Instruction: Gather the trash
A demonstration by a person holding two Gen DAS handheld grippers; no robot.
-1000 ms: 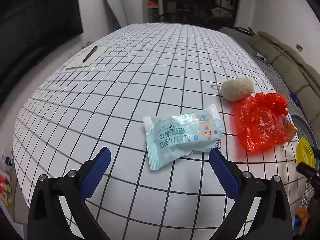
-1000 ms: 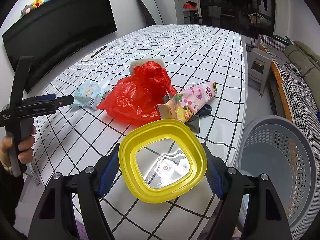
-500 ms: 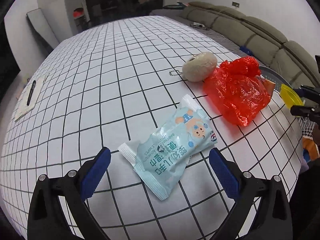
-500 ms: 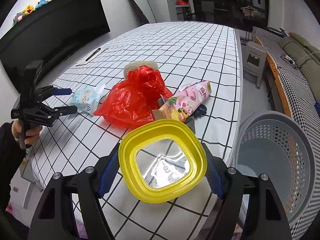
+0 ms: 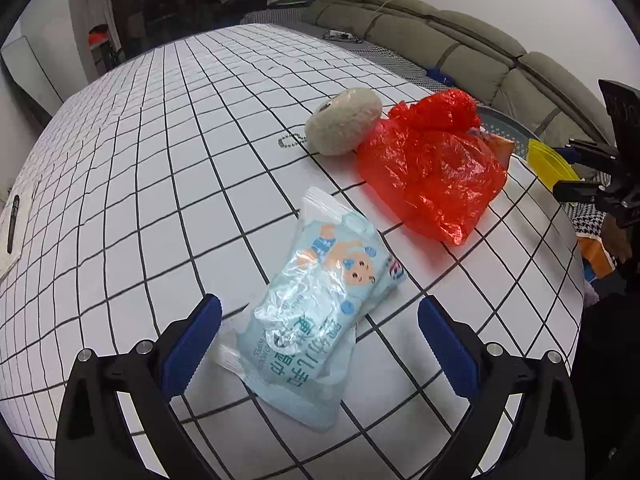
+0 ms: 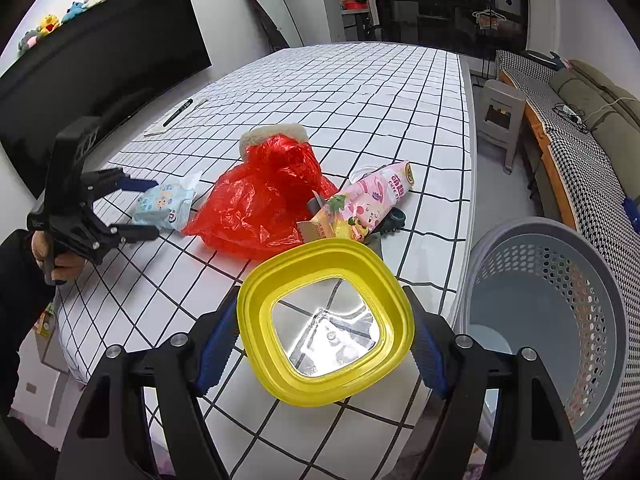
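A light blue wet-wipe packet lies on the checked table, its near end between the open fingers of my left gripper. It also shows in the right wrist view, with the left gripper around it. A crumpled red plastic bag lies beyond it. My right gripper is shut on a yellow plastic lid above the table's corner. A pink snack packet lies by the red bag.
A grey perforated basket stands on the floor beside the table's right edge. A beige fuzzy ball with a bead chain lies behind the red bag. A pen on paper lies far left. A sofa runs along the wall.
My left gripper has swung round and moved in on the wet-wipe packet, which now reaches between its fingers. The right gripper has held the yellow lid almost still.
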